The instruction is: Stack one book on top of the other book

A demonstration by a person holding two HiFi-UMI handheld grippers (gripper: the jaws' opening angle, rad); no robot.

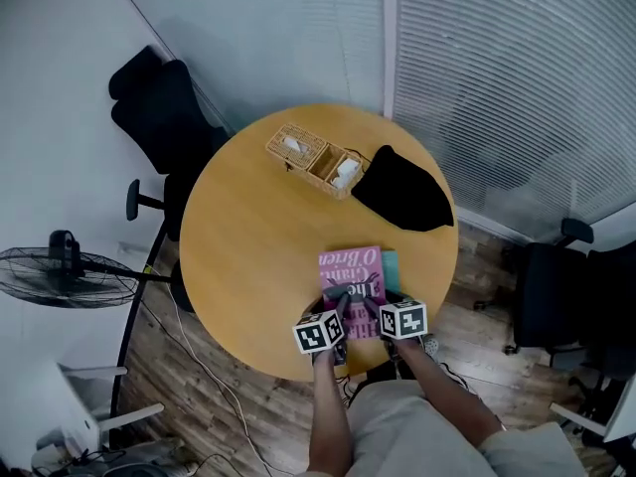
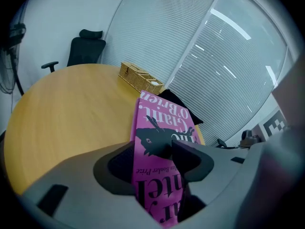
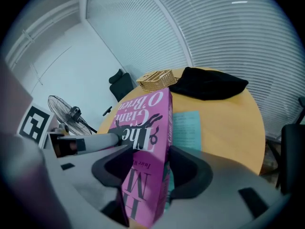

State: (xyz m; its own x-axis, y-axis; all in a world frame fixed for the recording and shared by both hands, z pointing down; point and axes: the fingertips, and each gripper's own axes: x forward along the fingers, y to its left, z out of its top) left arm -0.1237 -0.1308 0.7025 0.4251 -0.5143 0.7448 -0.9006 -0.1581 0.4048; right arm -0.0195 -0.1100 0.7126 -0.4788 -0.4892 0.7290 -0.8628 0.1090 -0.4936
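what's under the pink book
A teal book lies on the table beneath the pink book. Only a strip along the teal book's right side shows. The rest of its cover is hidden by the pink book.

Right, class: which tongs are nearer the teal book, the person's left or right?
Right. The right tongs grip the pink book on the side next to the teal book; the left tongs grip its other side, farther away.

Left tongs (image 2: 157,157) grip the pink book (image 2: 164,120) over the table (image 2: 66,113).
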